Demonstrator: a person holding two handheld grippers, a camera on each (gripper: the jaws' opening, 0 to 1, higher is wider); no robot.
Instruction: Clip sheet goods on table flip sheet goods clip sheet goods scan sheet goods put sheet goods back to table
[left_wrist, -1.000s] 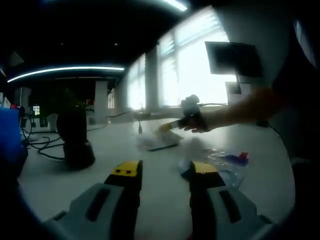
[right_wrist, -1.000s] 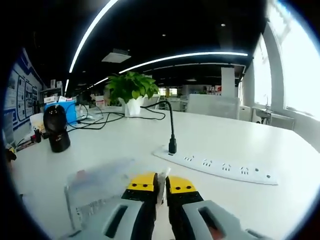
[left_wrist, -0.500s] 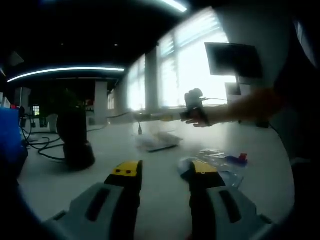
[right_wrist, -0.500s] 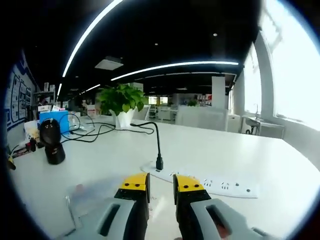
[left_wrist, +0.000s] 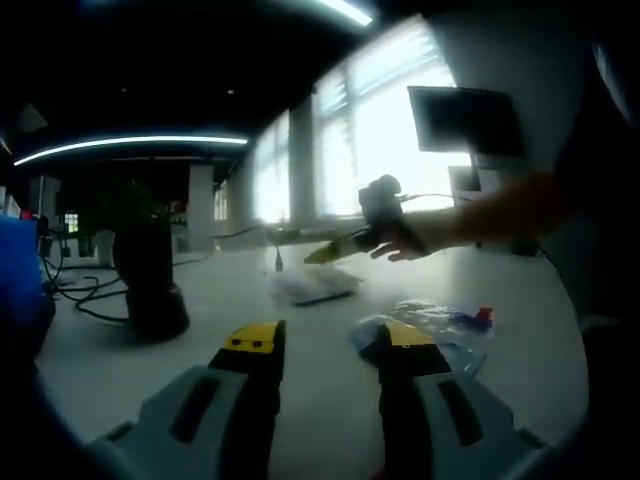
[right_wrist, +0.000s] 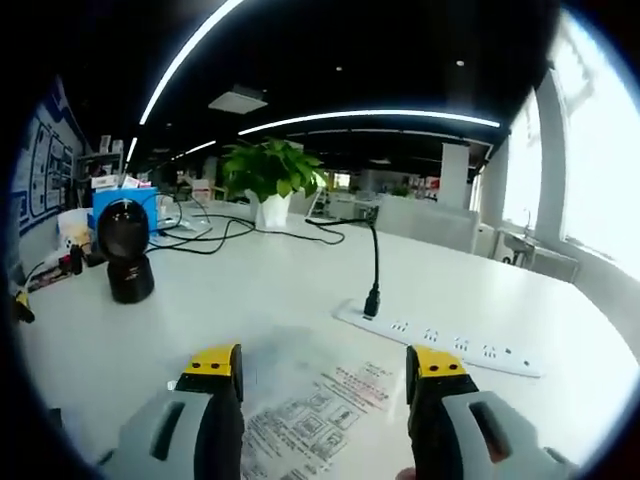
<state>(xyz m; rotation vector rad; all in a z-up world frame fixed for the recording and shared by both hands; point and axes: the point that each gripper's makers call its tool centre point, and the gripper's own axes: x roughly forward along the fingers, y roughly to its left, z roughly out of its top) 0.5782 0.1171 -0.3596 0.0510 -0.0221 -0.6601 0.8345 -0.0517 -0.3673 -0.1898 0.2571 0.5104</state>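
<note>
Right gripper has spread its fingers since a second ago, releasing the printed sheet, which now lies flat on the bench. Left gripper open, empty. Re-clip judged next.

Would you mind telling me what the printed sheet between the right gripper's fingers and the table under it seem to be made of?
The printed sheet looks like clear glossy plastic film: the tabletop shows through around its black print.

The table looks like smooth white laminate, judging by its even, softly reflective surface, though that is uncertain.
</note>
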